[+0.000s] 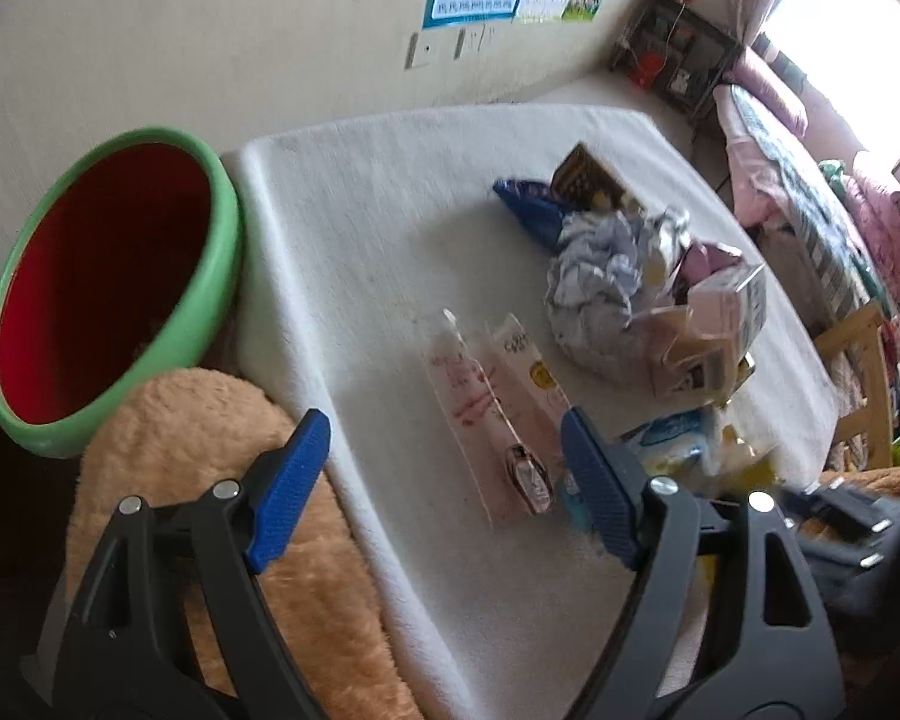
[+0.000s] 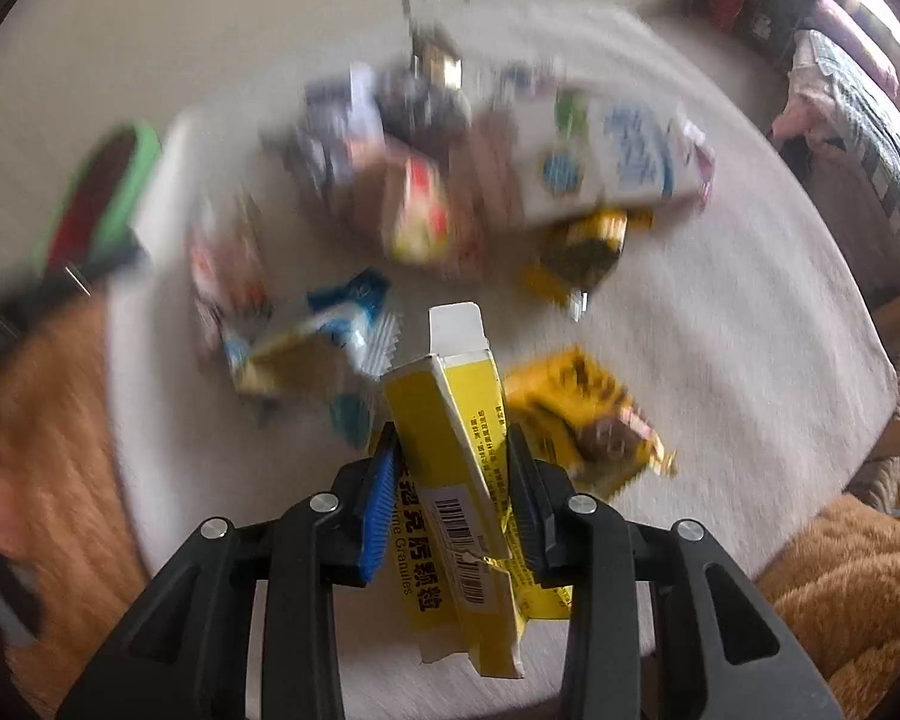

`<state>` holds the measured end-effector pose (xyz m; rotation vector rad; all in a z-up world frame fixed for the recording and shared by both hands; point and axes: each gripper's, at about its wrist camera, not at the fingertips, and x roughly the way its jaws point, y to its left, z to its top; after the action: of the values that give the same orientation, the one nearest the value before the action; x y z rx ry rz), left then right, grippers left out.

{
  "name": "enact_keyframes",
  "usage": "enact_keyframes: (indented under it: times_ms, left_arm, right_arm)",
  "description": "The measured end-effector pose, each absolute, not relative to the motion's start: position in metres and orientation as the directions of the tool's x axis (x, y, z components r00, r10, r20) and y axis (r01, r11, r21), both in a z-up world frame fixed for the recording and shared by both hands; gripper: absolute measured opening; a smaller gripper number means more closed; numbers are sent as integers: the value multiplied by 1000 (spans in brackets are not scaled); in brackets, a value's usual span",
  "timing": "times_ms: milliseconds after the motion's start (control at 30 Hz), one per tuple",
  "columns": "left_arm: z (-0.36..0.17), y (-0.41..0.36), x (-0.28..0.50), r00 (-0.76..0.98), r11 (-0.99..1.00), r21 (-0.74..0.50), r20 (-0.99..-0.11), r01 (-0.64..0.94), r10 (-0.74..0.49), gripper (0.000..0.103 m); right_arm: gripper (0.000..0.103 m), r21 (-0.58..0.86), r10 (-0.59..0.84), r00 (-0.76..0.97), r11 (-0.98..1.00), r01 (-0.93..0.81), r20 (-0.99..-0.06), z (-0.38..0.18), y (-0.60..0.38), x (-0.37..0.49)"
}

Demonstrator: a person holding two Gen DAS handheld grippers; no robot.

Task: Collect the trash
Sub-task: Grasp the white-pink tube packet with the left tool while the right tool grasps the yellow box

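Right claw (image 2: 453,480) clamped across long yellow cardboard box (image 2: 450,420) — box axis up-frame; green-rimmed red bin (image 2: 111,192) upper left; left claw (image 1: 444,492) wide, empty.

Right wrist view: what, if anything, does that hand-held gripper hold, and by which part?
The right hand-held gripper is shut on a flattened yellow carton, its pads pressing the carton's two long sides around mid-length, with the open white flap pointing away.
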<state>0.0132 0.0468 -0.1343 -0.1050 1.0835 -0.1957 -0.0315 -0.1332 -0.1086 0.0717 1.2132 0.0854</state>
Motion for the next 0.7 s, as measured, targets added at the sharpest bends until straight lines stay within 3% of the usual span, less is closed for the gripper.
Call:
enact_keyframes:
  times_ms: [167, 400, 567, 700]
  left_arm:
    - [-147, 27, 24, 441, 985, -125, -882, 121, -166, 76]
    - [-170, 3, 43, 373, 983, -136, -912, 125, -173, 74]
    - [-178, 2, 43, 355, 981, -152, -916, 121, -186, 51]
    - [-170, 7, 41, 383, 982, -130, -907, 137, -174, 42]
  right_arm:
    - [34, 158, 124, 482, 987, 30, -867, -82, -153, -33]
    - [34, 187, 144, 485, 982, 41, -862, -84, -160, -22]
    - [34, 179, 146, 492, 984, 20, -858, -84, -154, -24]
    - [34, 178, 150, 492, 984, 12, -858, -86, -151, -25]
